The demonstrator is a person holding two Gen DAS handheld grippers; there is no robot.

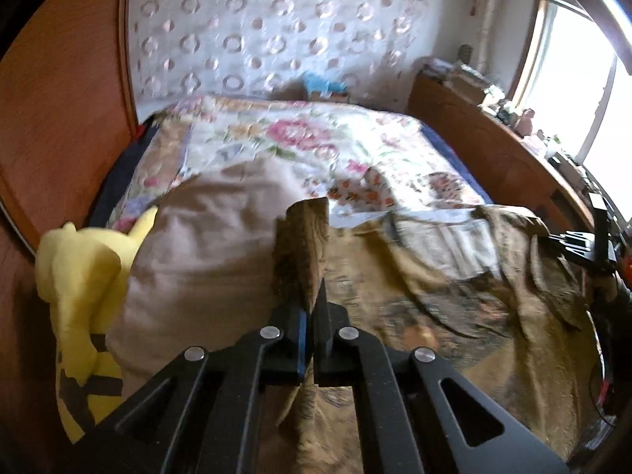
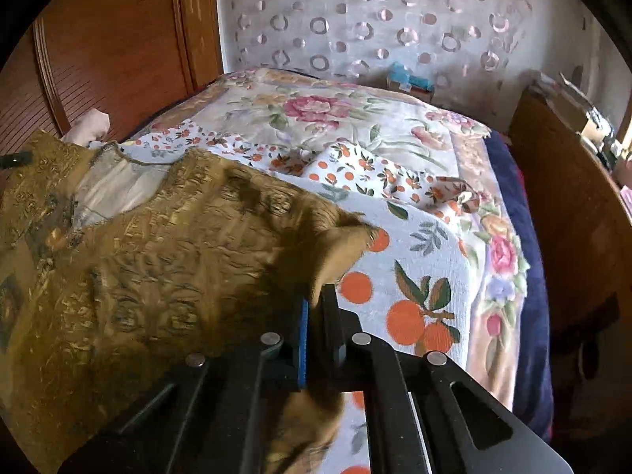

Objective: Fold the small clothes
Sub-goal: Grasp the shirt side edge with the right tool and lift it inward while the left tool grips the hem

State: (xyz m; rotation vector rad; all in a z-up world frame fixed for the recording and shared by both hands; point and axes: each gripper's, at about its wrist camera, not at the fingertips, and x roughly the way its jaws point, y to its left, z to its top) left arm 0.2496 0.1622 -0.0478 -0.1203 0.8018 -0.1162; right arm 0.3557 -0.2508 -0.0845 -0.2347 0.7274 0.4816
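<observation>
Garment: olive-brown patterned top (image 2: 138, 260), spread across the bed's (image 1: 316, 146) near edge, partly over an orange-print cloth (image 2: 414, 276).
Left claw (image 1: 312, 296): pinched shut on a raised fold of its left edge.
Right claw (image 2: 316, 308): clamped on its right corner.
Handling: probably light, limp and sagging between grips; edges and corners look the best holds.

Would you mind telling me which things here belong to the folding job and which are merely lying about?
Part of the job:
- olive-brown garment, spread on the bed
- left gripper, shut on a fold of it
- right gripper, shut on its corner

Lying about:
- orange-print cloth under the garment
- floral bedspread
- yellow plush toy
- beige pillow
- blue item by the wall
</observation>
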